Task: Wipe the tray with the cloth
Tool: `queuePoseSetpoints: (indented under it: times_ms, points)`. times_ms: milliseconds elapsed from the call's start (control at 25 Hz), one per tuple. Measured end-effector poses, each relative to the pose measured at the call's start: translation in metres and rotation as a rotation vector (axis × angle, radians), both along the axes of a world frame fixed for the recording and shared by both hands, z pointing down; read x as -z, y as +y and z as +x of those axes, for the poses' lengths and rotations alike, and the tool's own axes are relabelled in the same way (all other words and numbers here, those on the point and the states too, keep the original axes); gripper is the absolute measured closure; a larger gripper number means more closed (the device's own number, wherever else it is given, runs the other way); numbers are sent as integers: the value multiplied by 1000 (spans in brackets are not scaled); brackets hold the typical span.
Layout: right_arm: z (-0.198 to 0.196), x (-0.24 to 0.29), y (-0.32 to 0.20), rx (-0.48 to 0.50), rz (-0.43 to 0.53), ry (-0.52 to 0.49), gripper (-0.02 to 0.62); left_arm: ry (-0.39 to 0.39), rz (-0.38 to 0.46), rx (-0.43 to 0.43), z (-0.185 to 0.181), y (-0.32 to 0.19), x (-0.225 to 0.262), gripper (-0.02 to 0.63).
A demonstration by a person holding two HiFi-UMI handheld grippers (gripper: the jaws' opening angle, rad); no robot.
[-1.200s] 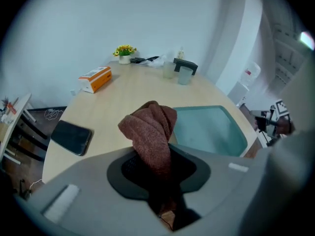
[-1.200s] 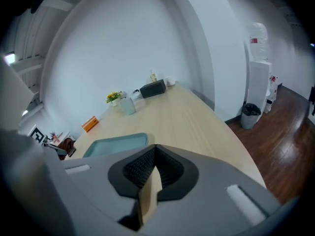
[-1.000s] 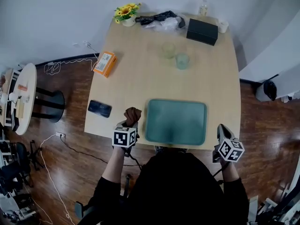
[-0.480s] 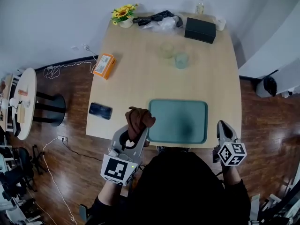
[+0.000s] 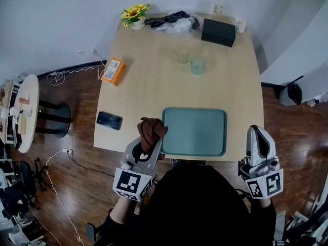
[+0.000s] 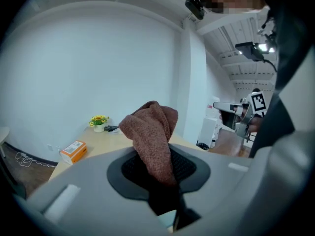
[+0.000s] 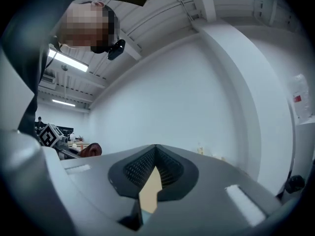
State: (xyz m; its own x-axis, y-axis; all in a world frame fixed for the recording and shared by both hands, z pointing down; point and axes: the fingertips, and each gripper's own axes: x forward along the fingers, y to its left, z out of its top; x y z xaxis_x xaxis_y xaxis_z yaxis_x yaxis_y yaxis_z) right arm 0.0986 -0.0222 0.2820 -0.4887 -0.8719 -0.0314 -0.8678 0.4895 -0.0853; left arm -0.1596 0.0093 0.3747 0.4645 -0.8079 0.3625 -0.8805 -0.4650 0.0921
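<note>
Two claws are up at the near edge of the desk [image 5: 154, 81], and the wiping itself has not begun. The left claw [image 5: 150, 146] is clamped on the brown cloth [image 5: 150, 129]; its own view shows the terry bunched between the pads and standing up past the tips. It sits just beside the near left corner of the teal tray [image 5: 195, 131] and looks held clear of it, not pressed down. The right claw [image 5: 257, 137] is off the desk's near right corner, its jaws together with nothing between them. The tray lies flat along the near edge, right of centre, bare and untouched.

I judge the step in hand to be carrying the gripped cloth to the tray. The next move calls for tipping the left claw downward and lowering it until the loose wad, not the hard tips, meets the tray floor, then sweeping across. The right claw may need to steady the right rim, since the tray could slide.

Farther off lie a phone [image 5: 109, 119] by the left edge, an orange box [image 5: 114, 69], two glasses [image 5: 189, 59], and a black box [image 5: 219, 32] and sunflowers [image 5: 134, 15] along the far edge.
</note>
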Motion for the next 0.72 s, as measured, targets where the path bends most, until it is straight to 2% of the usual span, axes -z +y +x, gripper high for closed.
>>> queuePoseSetpoints:
  times_ms: [200, 280, 360, 520, 600, 720]
  points:
    - [-5, -9, 2, -5, -23, -11, 595, -51, -7, -24, 0, -5, -30, 523]
    - [-3, -16, 0, -13, -42, -14, 595, -118, -45, -11, -11, -12, -63, 528]
    - [0, -21, -1, -25, -58, -12, 595, -190, -120, 55, -44, -16, -101, 529]
    - [10, -29, -2, -47, -82, -11, 595, -199, -332, 208, -118, -9, -179, 528]
    - [12, -35, -3, -52, -99, -21, 595, -232, -402, 222, -131, -8, -213, 528]
    - [10, -38, -3, -46, -114, -30, 595, -274, -472, 206, -129, -14, -255, 528]
